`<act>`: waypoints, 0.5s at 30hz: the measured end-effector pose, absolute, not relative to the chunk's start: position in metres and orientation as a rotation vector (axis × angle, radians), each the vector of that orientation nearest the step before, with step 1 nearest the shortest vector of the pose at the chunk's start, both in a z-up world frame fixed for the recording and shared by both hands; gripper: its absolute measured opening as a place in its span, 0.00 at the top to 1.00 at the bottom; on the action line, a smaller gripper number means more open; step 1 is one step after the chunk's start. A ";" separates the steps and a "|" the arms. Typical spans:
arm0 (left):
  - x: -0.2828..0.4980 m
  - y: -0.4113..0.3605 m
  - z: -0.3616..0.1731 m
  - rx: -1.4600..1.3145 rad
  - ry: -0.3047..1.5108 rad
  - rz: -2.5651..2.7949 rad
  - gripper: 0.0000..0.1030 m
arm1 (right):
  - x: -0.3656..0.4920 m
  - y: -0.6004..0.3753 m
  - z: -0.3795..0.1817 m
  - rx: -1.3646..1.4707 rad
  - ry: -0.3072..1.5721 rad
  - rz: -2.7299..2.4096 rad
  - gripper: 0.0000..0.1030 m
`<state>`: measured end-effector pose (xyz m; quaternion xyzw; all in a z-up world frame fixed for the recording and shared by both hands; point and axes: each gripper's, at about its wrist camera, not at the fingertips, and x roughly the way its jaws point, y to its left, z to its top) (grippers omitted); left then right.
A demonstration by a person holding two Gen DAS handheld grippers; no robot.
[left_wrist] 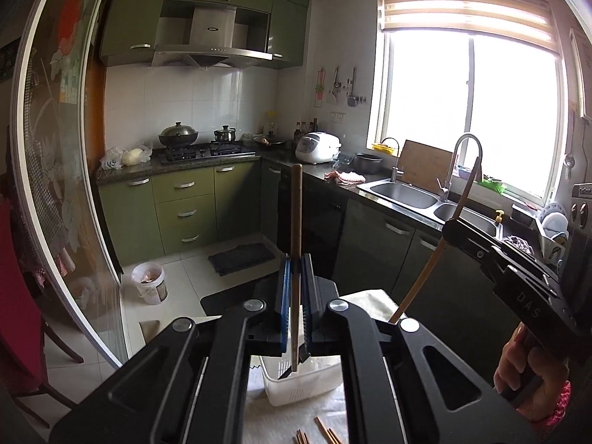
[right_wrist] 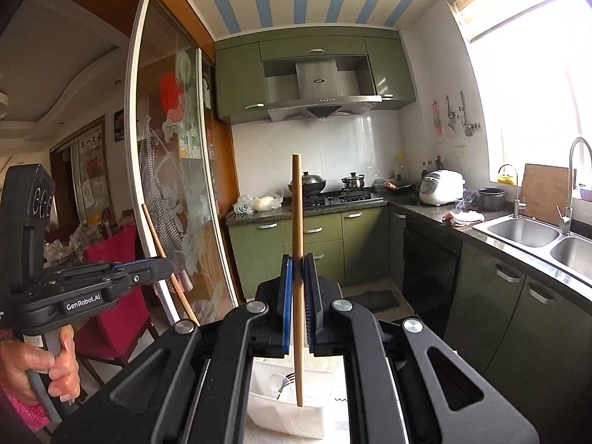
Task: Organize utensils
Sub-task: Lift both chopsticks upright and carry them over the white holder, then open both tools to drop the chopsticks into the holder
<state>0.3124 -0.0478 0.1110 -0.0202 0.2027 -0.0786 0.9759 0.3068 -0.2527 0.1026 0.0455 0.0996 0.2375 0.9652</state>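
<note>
chopsticks (left_wrist: pixel 325 434) before basket (left_wrist: pixel 296 388), fork (right_wrist: pixel 283 384) inside

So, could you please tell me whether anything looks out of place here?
Nothing stands out: each claw, left and right, holds one wooden chopstick upright above the white plastic basket.

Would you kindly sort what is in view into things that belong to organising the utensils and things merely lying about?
Belonging to the job:
- left tool, shut on a chopstick
- right tool, shut on another chopstick
- white basket holding a fork
- loose chopsticks

Lying about:
- rice cooker
- wok
- sink
- bucket
</note>
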 end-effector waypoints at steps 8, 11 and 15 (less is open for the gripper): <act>0.358 -0.048 0.055 -0.058 0.496 -0.133 0.94 | 0.376 -0.247 0.059 0.138 0.327 0.451 0.93; 0.363 -0.048 0.034 -0.048 0.547 -0.128 0.94 | 0.390 -0.248 0.037 0.140 0.388 0.447 0.93; 0.365 -0.050 0.014 -0.036 0.602 -0.117 0.94 | 0.399 -0.244 0.013 0.120 0.458 0.453 0.93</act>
